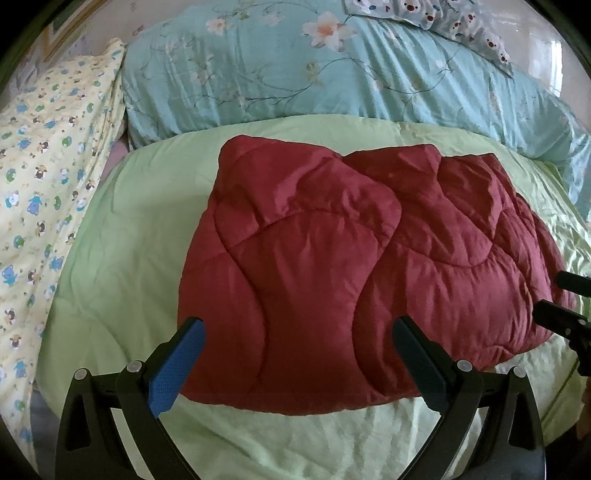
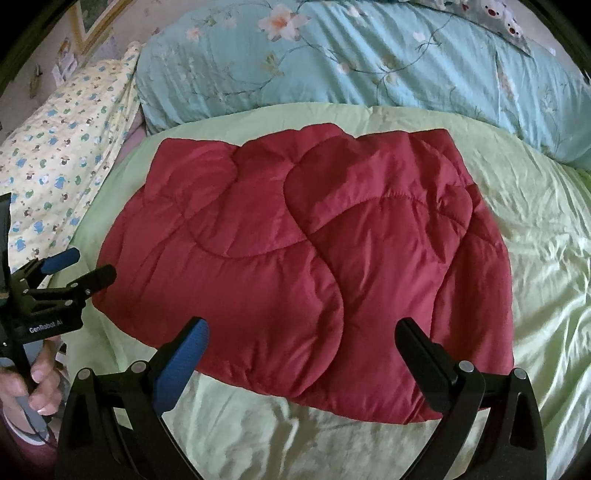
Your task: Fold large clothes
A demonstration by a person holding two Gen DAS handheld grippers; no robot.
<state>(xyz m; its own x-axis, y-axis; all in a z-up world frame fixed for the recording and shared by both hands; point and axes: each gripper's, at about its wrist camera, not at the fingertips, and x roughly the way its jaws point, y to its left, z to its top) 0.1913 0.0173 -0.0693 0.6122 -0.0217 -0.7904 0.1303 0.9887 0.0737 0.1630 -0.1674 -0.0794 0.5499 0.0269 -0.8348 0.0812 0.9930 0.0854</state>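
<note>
A dark red quilted jacket (image 1: 332,258) lies folded on the light green bedcover (image 1: 122,266), its two side flaps turned in and meeting along the middle. It also shows in the right wrist view (image 2: 303,266). My left gripper (image 1: 297,325) is open and empty, hovering over the jacket's near left edge. It appears at the left of the right wrist view (image 2: 79,266), beside the jacket's left edge. My right gripper (image 2: 301,325) is open and empty over the jacket's near right edge. Its fingers (image 1: 561,295) show at the right edge of the left wrist view.
A teal floral duvet (image 1: 332,74) is bunched behind the jacket. A yellow cartoon-print pillow (image 1: 48,177) lies to the left. A bear-print cloth (image 1: 454,22) sits at the far right. The green bedcover (image 2: 546,236) spreads around the jacket.
</note>
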